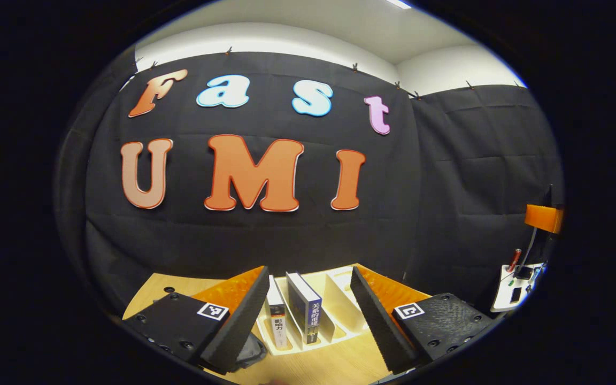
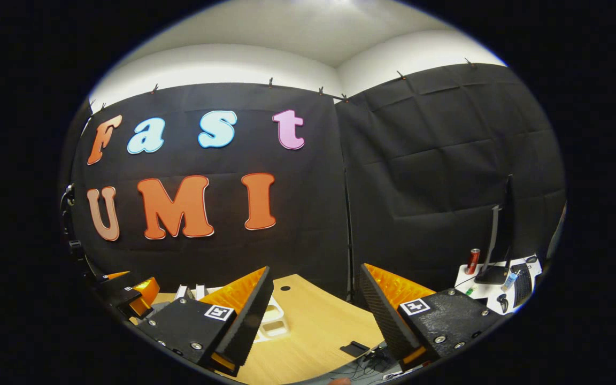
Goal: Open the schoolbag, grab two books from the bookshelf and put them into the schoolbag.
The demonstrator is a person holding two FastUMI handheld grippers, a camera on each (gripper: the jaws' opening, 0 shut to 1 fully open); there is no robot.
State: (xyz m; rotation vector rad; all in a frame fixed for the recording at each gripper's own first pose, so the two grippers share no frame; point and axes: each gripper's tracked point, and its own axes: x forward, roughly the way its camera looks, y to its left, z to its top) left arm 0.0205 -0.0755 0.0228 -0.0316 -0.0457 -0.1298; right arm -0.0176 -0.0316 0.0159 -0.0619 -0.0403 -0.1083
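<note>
Left tool (image 1: pixel 308 315) gapes wide, empty, at lower centre over the desk (image 1: pixel 335 363); two books (image 1: pixel 293 310) with Chinese spine lettering stand in the bookshelf (image 1: pixel 340 307). Right tool (image 2: pixel 316 315) also wide, empty.

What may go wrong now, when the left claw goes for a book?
1. The two books stand side by side in the rack; the open left claw may catch both.
2. A dark object, maybe the bag, lies by the left finger and may snag.
3. The right claw hangs open beside the rack; the claws may collide.
</note>
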